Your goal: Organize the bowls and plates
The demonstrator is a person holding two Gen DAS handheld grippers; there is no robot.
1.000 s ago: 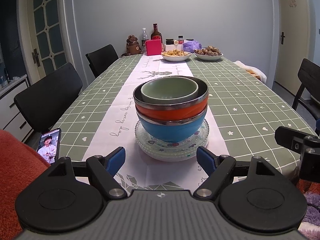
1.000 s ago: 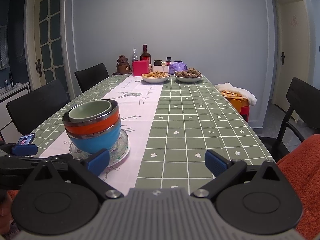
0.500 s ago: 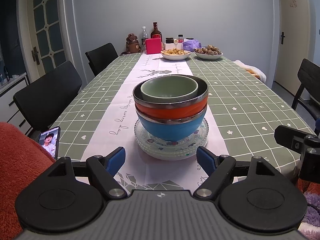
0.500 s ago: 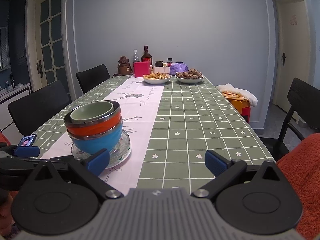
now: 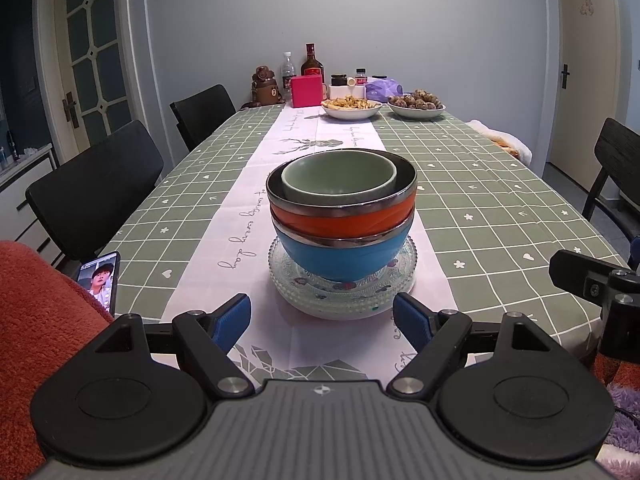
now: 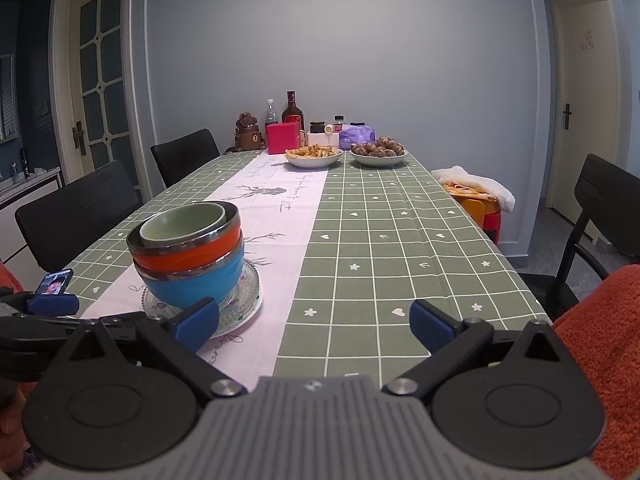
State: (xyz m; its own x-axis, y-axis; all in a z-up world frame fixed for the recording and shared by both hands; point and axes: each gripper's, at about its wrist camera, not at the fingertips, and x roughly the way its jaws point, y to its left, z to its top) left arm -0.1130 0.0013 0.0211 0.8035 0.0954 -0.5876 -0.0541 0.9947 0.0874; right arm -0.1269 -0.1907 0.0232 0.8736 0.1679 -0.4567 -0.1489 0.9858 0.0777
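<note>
The stack sits on the pale runner down the middle of the table, just ahead of my left gripper (image 5: 322, 318): a small green bowl (image 5: 339, 177) nested in an orange bowl (image 5: 344, 218), that in a blue bowl (image 5: 340, 258), all resting on glass plates (image 5: 404, 280), of which I can make out at least 2. Nothing else loose lies near it, so I judge the gathering done or close to it, with only a final check or a shift of the whole pile left. Both my jaws are spread wide and hold nothing; my right gripper (image 6: 314, 326) hangs over the green checks to the right of the stack, clear of it. If the pile must move, I would need to take it low, by the plate rims, and lift level, since the nested bowls could slide.

The table (image 6: 400, 240) wears a green checked cloth. A phone (image 5: 100, 280) lies at its near left edge. At the far end stand 2 dishes of snacks (image 6: 314, 156), a pink box (image 6: 282, 138) and bottles. Black chairs (image 5: 96, 196) line the sides; grey walls and a glazed door (image 5: 90, 48) close the room.
</note>
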